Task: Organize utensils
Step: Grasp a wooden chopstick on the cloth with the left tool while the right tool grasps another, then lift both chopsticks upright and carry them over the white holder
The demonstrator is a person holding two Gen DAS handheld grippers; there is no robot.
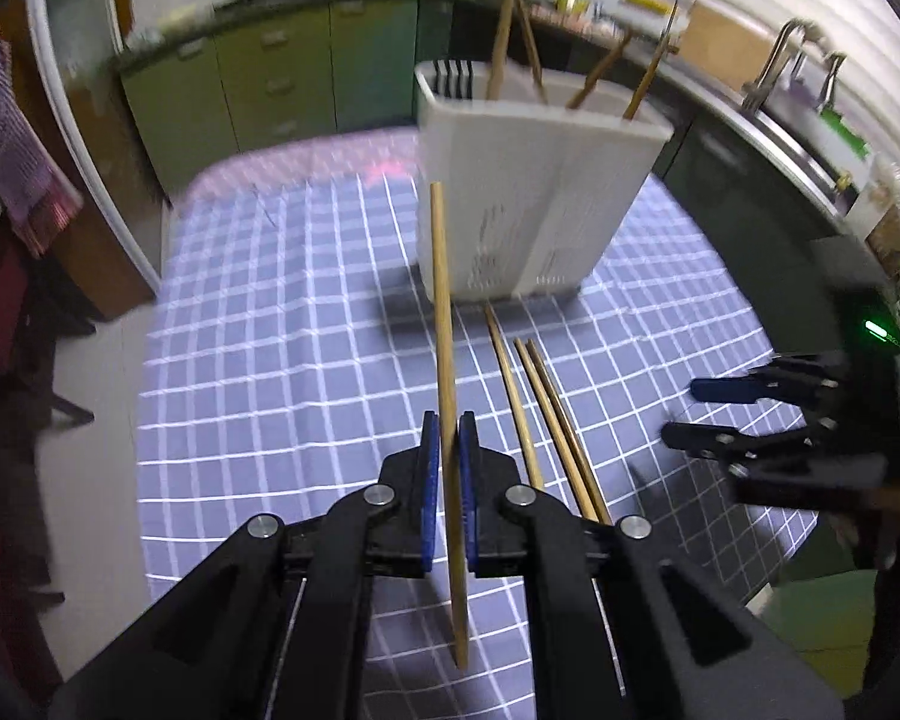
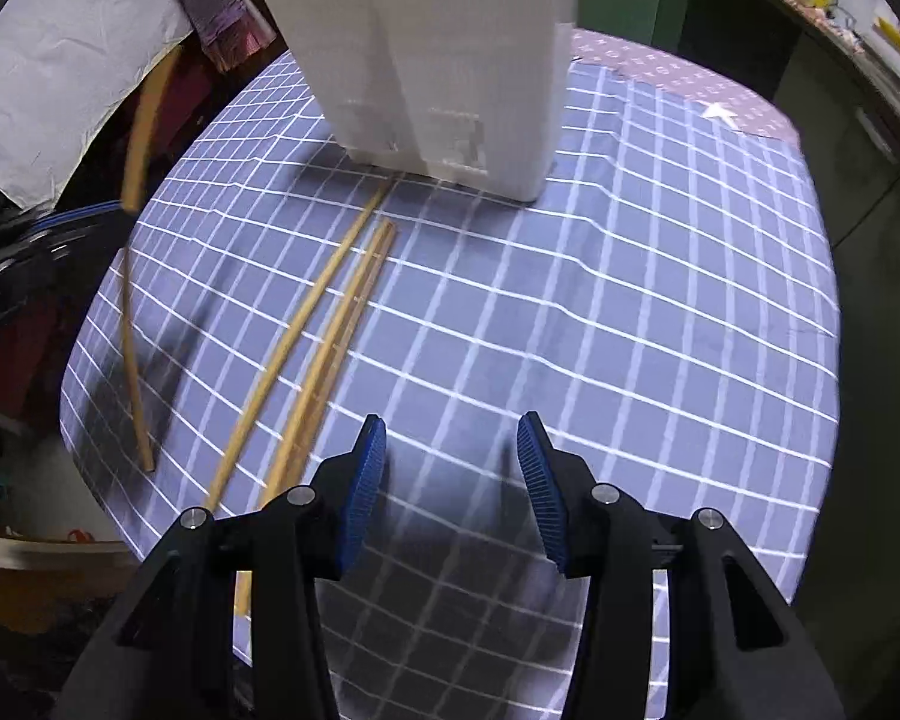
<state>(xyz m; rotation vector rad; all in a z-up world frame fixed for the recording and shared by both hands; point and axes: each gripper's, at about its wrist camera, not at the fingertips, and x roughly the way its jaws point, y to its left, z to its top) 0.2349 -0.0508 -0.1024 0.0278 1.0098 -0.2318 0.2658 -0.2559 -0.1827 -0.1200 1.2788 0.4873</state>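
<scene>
3 chopsticks (image 2: 306, 354) lie loose; left tool (image 1: 448, 468) apparently clamps 1 chopstick (image 1: 444, 324).

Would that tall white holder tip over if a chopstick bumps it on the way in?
Possibly. The white holder stands tall on a narrow base, on a soft checked cloth, so it may rock. It looks like thin plastic, probably light. The chopsticks leaning inside add little weight.
</scene>
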